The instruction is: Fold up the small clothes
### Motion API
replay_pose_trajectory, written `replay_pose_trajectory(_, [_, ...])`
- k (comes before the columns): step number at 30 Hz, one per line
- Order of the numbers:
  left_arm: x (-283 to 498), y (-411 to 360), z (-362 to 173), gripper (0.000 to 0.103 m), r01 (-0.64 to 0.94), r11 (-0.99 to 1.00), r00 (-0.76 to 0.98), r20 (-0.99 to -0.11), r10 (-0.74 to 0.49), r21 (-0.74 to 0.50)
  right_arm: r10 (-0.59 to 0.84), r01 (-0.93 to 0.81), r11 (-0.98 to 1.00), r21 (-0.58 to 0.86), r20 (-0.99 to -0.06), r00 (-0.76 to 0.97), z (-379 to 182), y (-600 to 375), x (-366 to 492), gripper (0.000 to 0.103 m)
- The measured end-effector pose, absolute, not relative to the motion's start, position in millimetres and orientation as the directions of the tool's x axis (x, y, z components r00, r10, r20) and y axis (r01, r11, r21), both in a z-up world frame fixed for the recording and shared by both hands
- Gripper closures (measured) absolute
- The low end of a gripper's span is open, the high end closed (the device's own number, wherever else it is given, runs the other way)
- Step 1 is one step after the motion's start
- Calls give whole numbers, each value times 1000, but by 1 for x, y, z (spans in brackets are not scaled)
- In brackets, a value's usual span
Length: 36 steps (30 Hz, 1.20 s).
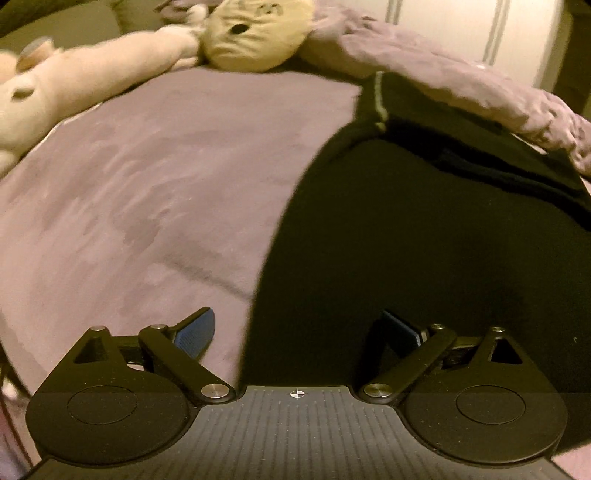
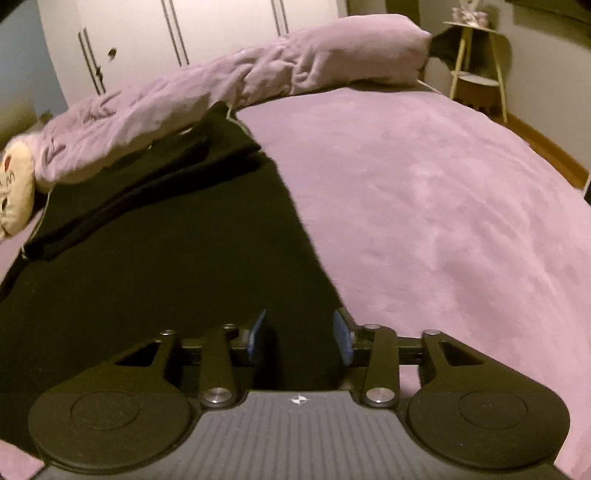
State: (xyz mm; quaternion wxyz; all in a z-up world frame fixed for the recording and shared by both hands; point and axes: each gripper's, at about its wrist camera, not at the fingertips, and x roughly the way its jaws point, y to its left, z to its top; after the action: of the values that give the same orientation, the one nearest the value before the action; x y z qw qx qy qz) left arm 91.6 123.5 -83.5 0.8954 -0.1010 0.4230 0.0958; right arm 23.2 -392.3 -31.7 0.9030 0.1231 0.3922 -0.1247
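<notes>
my left gripper (image 1: pixel 299 332) tilted down, jaws wide and empty over black garment (image 1: pixel 424 258), my right gripper (image 2: pixel 301 338) tilted down, part open, empty, at its lower-centre edge

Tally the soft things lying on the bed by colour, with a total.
Black: 1, the black garment
Cream or tan: 2, the round cat-face cushion and the pale plush toy
Purple: 1, the rolled duvet
Total: 4
</notes>
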Motion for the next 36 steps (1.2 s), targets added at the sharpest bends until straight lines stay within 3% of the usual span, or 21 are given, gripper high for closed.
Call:
replay_pose_trajectory(1, [90, 129, -84, 4, -271, 956, 621, -779, 86, -110, -141, 330, 937, 116, -739, 659, -31, -395, 22, 45])
replay_pose_trajectory(2, [88, 136, -84, 4, -286, 949, 615, -785, 78, -130, -145, 330, 937, 114, -734, 664, -29, -397, 20, 41])
replay_pose_trajectory(10, [83, 166, -87, 5, -311, 902, 610, -790, -52, -299, 3, 267, 935, 232, -761, 649, -51, -403, 25, 39])
replay_pose_trajectory(13, [85, 168, -87, 7, -285, 893, 607, -786, -113, -349, 56, 229, 936, 268, -755, 654, -50, -400, 26, 43])
replay_pose_trajectory(16, [86, 164, -86, 20, -250, 898, 597, -787, -152, -363, 68, 220, 936, 273, -757, 650, -51, -400, 28, 61])
replay_pose_trajectory(18, [86, 164, -85, 42, -239, 883, 599, -777, -193, -403, 90, 220, 927, 303, -751, 654, -49, -406, 27, 73])
replay_pose_trajectory(19, [87, 165, -85, 46, -229, 871, 597, -769, -228, -435, 102, 224, 920, 321, -748, 655, -48, -410, 27, 81])
replay_pose_trajectory(20, [88, 166, -84, 47, -222, 861, 594, -764, -253, -458, 124, 224, 909, 352, -741, 660, -47, -414, 26, 84])
replay_pose_trajectory(23, [90, 164, -87, 74, -207, 848, 589, -754, -289, -487, 183, 206, 883, 423, -712, 677, -46, -424, 23, 88])
replay_pose_trajectory(24, [89, 164, -89, 77, -206, 842, 588, -751, -300, -498, 197, 197, 878, 436, -705, 681, -46, -425, 22, 88])
replay_pose_trajectory(26, [89, 163, -91, 76, -217, 832, 589, -748, -306, -511, 211, 185, 878, 441, -705, 677, -47, -426, 23, 88])
replay_pose_trajectory(32, [96, 156, -94, 48, -207, 834, 575, -753, -319, -512, 269, 188, 847, 497, -706, 655, -59, -436, 36, 82])
replay_pose_trajectory(35, [103, 148, -94, 50, -191, 841, 556, -762, -332, -507, 285, 188, 836, 516, -700, 654, -61, -435, 39, 79])
replay_pose_trajectory(36, [104, 145, -94, 62, -182, 843, 551, -762, -340, -507, 285, 186, 837, 514, -701, 654, -61, -434, 40, 79])
